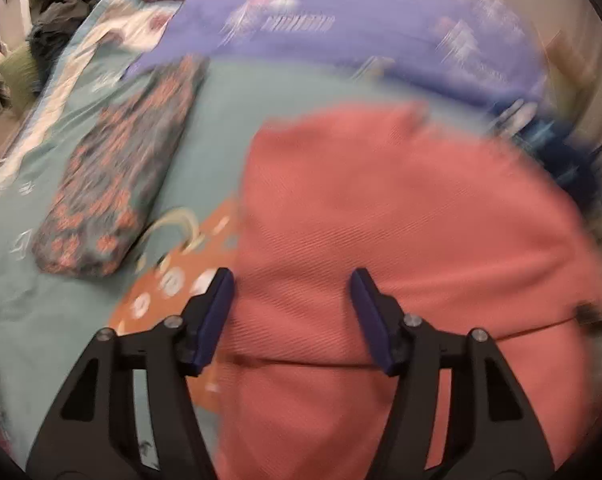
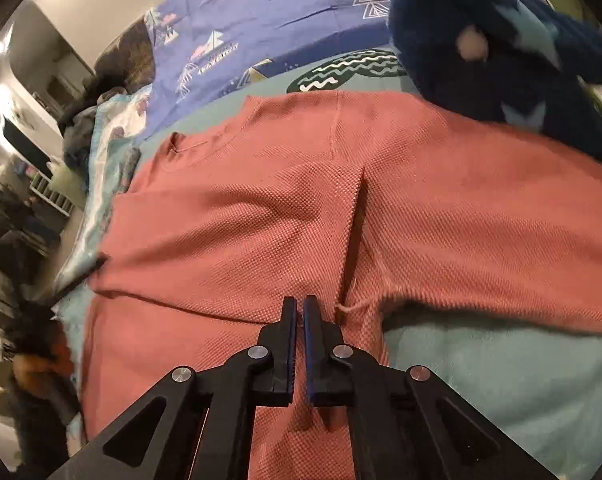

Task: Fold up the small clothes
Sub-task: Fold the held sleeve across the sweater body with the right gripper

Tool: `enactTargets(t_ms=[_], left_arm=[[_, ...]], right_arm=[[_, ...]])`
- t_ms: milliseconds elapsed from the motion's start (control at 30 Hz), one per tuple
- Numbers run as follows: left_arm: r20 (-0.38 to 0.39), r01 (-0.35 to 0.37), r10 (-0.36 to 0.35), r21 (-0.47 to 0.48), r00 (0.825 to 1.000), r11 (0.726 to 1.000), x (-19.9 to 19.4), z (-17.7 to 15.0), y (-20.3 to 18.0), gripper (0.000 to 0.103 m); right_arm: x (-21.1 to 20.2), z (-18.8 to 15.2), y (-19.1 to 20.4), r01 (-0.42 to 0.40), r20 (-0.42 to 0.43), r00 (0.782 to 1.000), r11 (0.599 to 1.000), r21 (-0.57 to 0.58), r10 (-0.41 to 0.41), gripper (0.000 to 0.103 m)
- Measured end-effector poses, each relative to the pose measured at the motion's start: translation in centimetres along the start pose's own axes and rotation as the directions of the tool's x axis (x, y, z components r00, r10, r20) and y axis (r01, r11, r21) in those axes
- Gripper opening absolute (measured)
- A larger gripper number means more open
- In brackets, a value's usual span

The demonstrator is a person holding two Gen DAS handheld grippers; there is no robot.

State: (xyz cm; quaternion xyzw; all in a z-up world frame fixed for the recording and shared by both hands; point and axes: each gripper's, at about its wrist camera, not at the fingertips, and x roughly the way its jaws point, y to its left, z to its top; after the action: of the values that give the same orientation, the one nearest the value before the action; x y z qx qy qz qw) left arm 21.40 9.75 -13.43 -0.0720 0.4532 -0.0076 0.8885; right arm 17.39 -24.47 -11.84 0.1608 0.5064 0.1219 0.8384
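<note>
Left claw (image 1: pixel 292 282) spread wide, nothing between its pads, hovering over the near part of the sweater (image 1: pixel 401 240) — view blurred. Right claw (image 2: pixel 299 304) clenched, pads nearly together, low over the sweater's (image 2: pixel 441 216) lower middle; cannot tell whether any cloth is pinched. Sweater pink, spread flat on the bed (image 2: pixel 501 364), one flap folded across the front, a straight fold edge just beyond the right claw. Left of it, apart, a folded floral bundle (image 1: pixel 117 176) on the teal sheet. Farther back, a dark blue fluffy garment (image 2: pixel 501 64) touching the sweater's far edge — behind both, a purple quilt (image 2: pixel 269 24) with tree prints.
</note>
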Motion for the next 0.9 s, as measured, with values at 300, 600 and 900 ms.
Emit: enactTargets(t_ms=[300, 600, 900], left_arm=[[0.056, 0.069, -0.069, 0.002, 0.996, 0.998, -4.0, 0.5, -1.8, 0.066], [0.025, 0.165, -0.173, 0.187, 0.985, 0.968, -3.7, 0.6, -11.6, 0.066], [-0.028, 0.205, -0.205, 0.269, 0.978, 0.941, -3.1, -0.5, -17.7, 0.066]], right_arm=[[-8.9, -2.6, -9.2, 0.022, 0.199, 0.976, 0.959, 0.284, -0.082, 0.018], [-14.3, -7.7, -22.9, -0.08, 0.282, 0.944, 0.712, 0.698, -0.171, 0.041], [-14.6, -7.2, -28.9, -0.177, 0.373, 0.901, 0.6, 0.781, -0.22, 0.05]])
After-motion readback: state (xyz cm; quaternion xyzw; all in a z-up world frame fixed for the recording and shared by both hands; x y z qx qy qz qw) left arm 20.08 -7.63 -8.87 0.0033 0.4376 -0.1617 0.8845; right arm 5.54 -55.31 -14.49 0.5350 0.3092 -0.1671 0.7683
